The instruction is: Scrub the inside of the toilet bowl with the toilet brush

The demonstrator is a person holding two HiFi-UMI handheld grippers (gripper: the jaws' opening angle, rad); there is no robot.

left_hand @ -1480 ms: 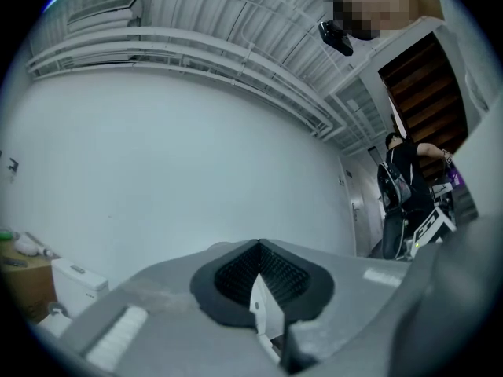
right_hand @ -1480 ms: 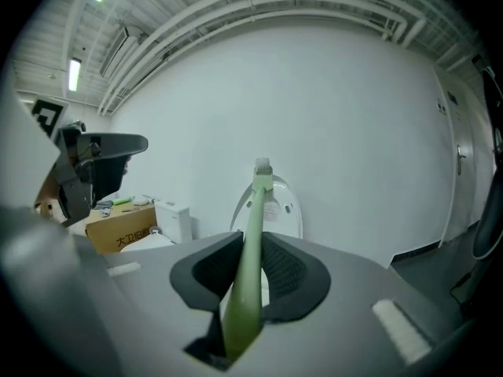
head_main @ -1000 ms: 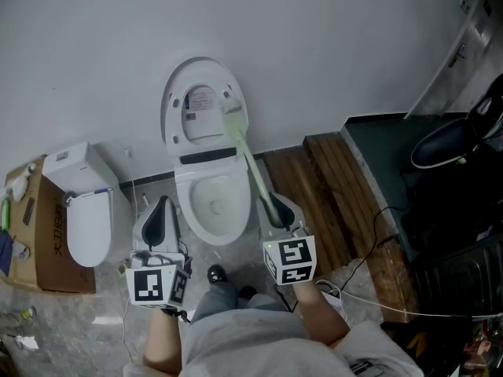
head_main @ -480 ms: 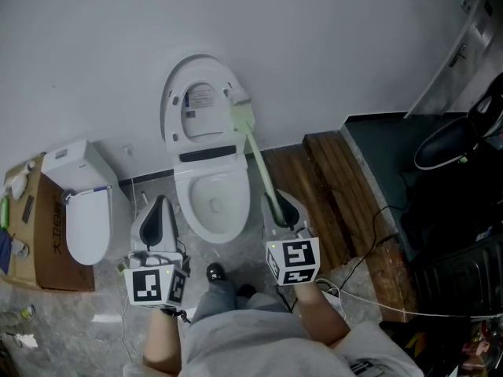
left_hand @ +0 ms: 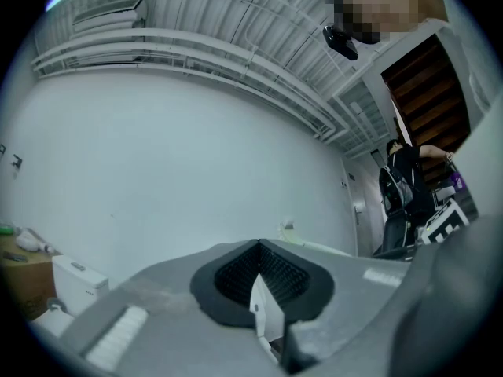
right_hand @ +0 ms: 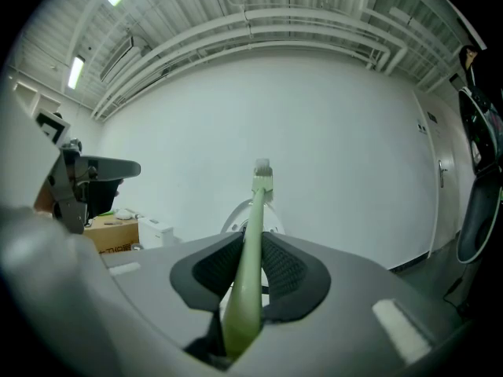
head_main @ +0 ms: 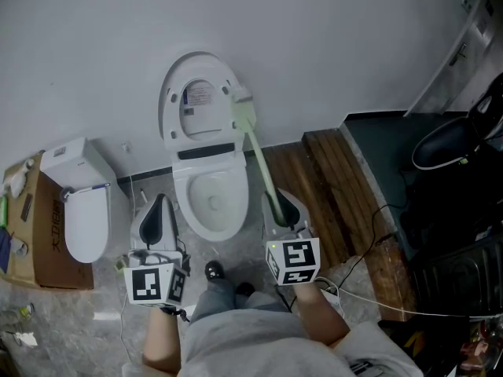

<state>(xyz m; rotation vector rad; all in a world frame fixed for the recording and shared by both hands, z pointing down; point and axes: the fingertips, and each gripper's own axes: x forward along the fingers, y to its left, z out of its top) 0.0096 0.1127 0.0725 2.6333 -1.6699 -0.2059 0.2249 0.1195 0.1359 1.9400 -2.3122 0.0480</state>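
Observation:
The white toilet [head_main: 206, 210] stands against the wall with its lid [head_main: 198, 104] raised. My right gripper [head_main: 277, 209] is shut on the handle of the pale green toilet brush [head_main: 258, 159]. The brush slants up and away, and its head [head_main: 242, 110] hangs beside the lid's right edge, above the bowl and outside it. In the right gripper view the handle [right_hand: 250, 242] runs between the pads of the right gripper [right_hand: 248, 267] to the brush head [right_hand: 262, 173]. My left gripper [head_main: 159, 213] hangs left of the bowl, shut and empty; in its own view the left gripper [left_hand: 258, 251] points at the bare wall.
A second, smaller white toilet [head_main: 78, 210] and a cardboard box [head_main: 35, 242] stand at the left. Wooden planks [head_main: 330, 195] lie right of the toilet, with cables [head_main: 369, 293] across them. Dark equipment [head_main: 456, 210] fills the right side.
The brush head has swung slightly right and up, from in front of the lid to its right edge. The left gripper has stayed in place.

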